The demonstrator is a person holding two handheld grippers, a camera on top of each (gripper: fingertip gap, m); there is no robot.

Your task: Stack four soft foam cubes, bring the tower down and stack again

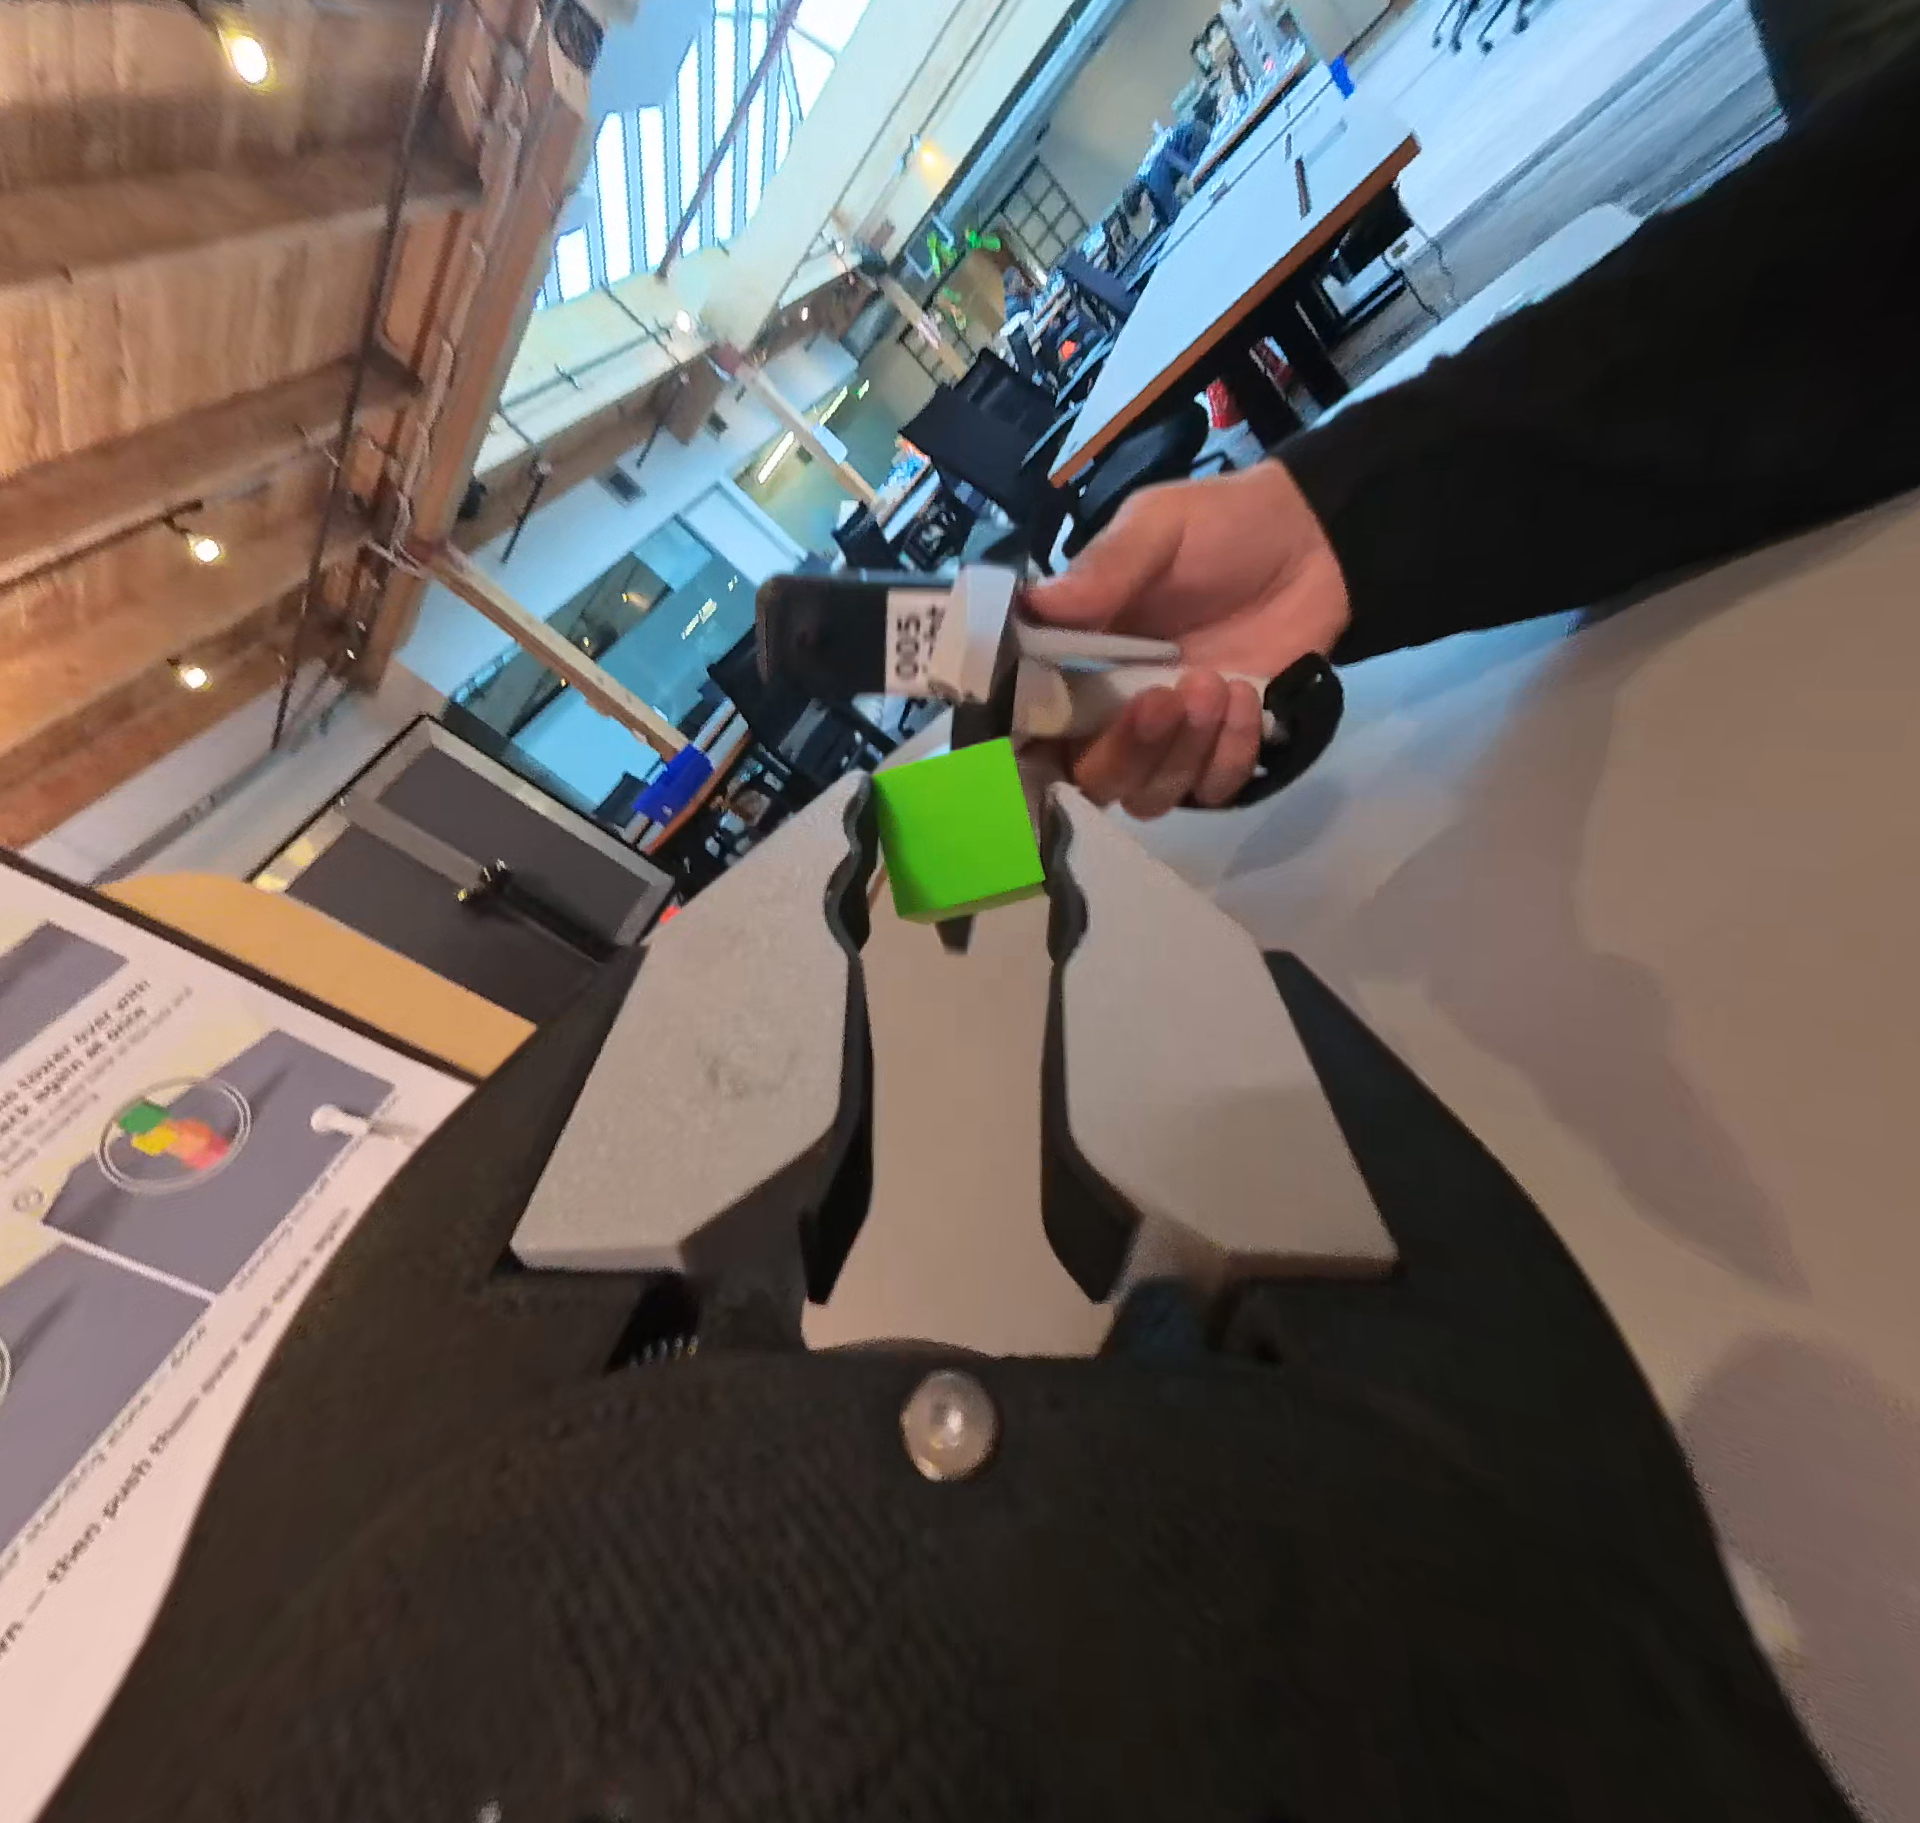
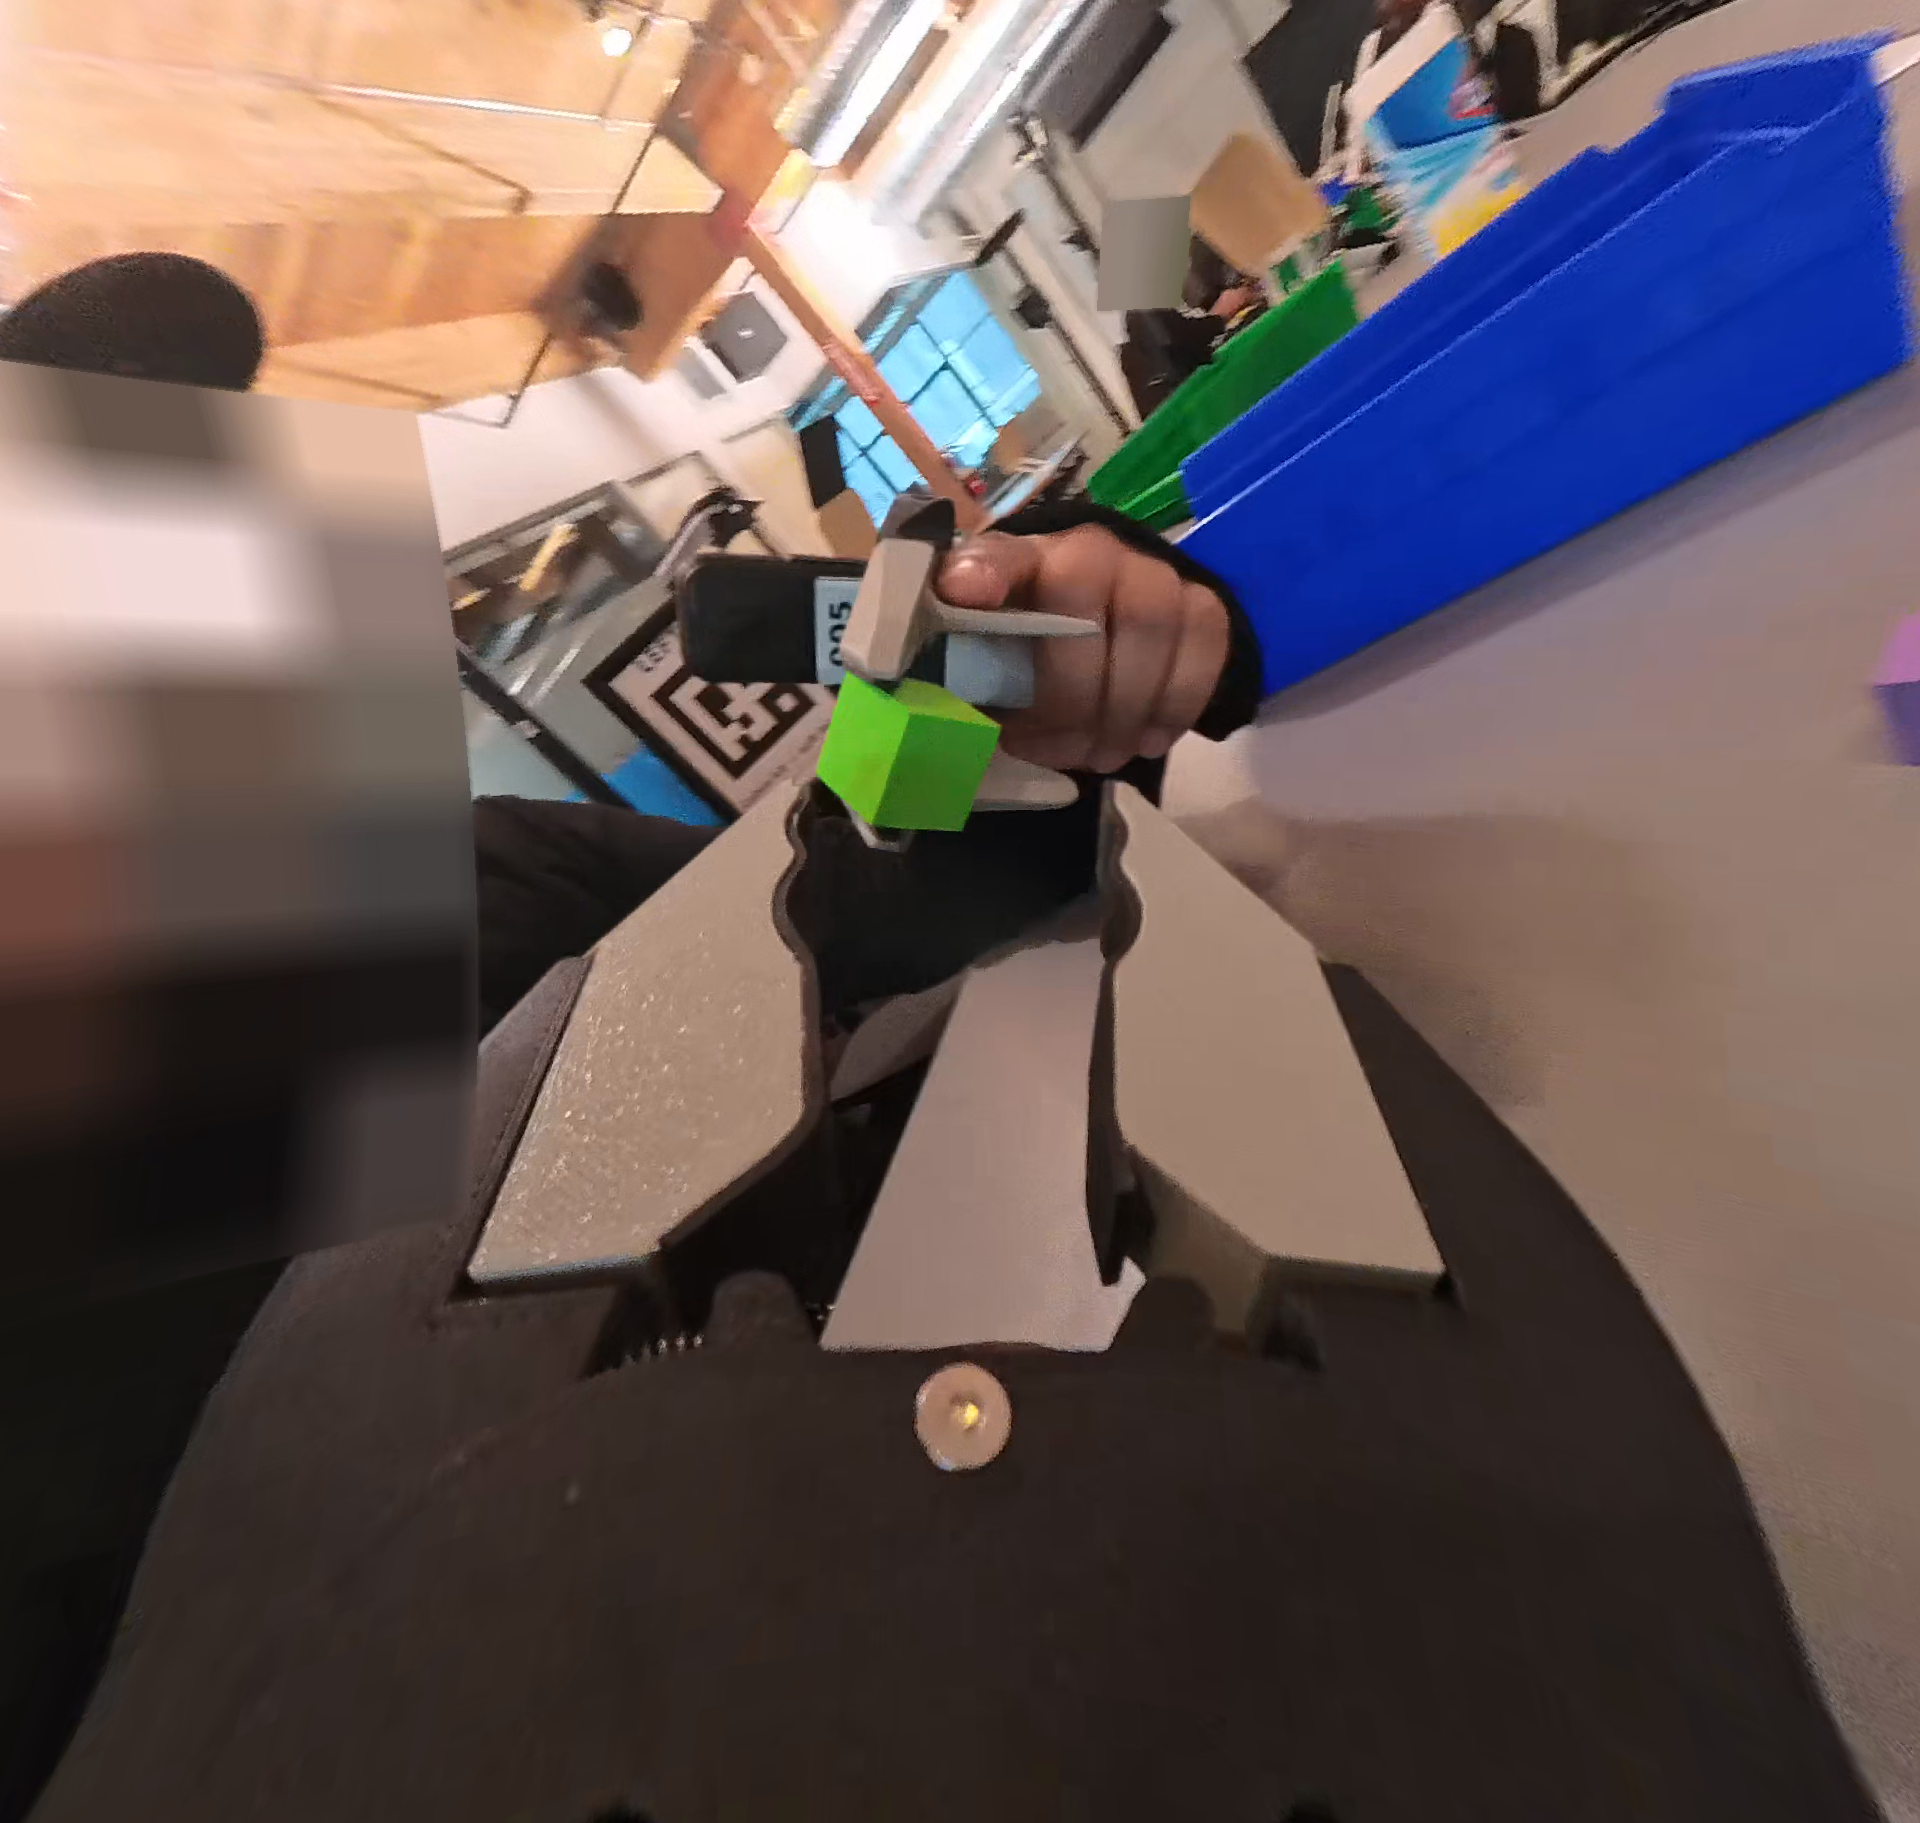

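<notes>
Cube (image 1: 956, 833) green foam, sharp-edged | L tool (image 1: 954, 815) clamps it | R tool (image 2: 958, 803) spread wide

Left gripper (image 1: 961, 838) clamped on green cube (image 1: 956, 823), right gripper (image 2: 961, 817) fingers spread wide, tips facing each other.

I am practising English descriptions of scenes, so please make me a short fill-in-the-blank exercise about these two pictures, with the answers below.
1. The left tongs are shut on a ___ foam cube.
2. The right tongs stand ___, gripping nothing.
3. The long bin on the grey table is ___ in colour.

Missing words: green; open; blue.
</notes>
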